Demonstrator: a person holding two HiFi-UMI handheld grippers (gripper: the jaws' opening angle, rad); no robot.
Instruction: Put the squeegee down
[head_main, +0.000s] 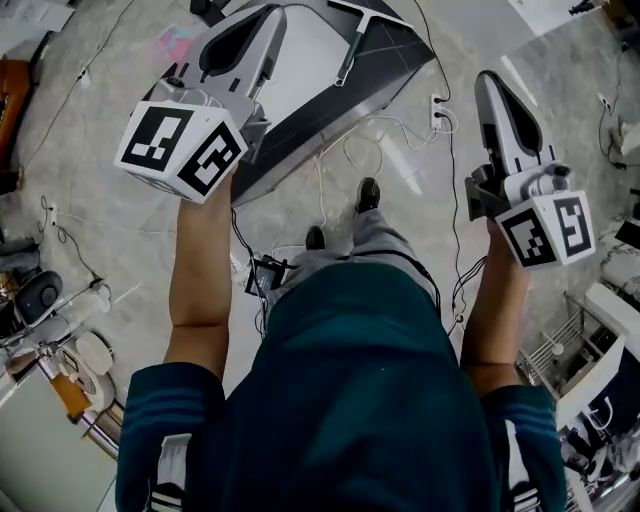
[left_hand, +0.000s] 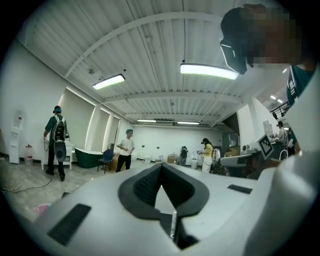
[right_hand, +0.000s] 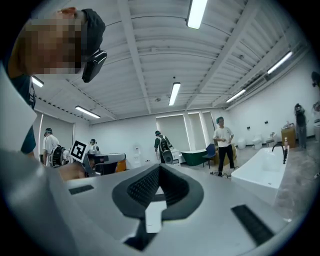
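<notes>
The squeegee (head_main: 351, 52), a pale blade with a dark handle, lies on a dark slanted panel (head_main: 330, 120) on the floor, apart from both grippers. My left gripper (head_main: 268, 14) is held up high at the left of the head view, its marker cube nearest the camera. Its jaws meet at the tips with nothing between them (left_hand: 161, 165). My right gripper (head_main: 490, 82) is raised at the right, also shut and empty (right_hand: 159, 167). Both gripper views look level across a large room rather than at the squeegee.
A power strip with white cables (head_main: 437, 110) lies on the marble floor beside the panel, just ahead of the person's feet (head_main: 368, 194). Clutter lines the left edge (head_main: 40, 300) and a wire rack (head_main: 560, 350) the right. People, a green tub (left_hand: 92, 156) and a white tub (right_hand: 260, 175) stand in the room.
</notes>
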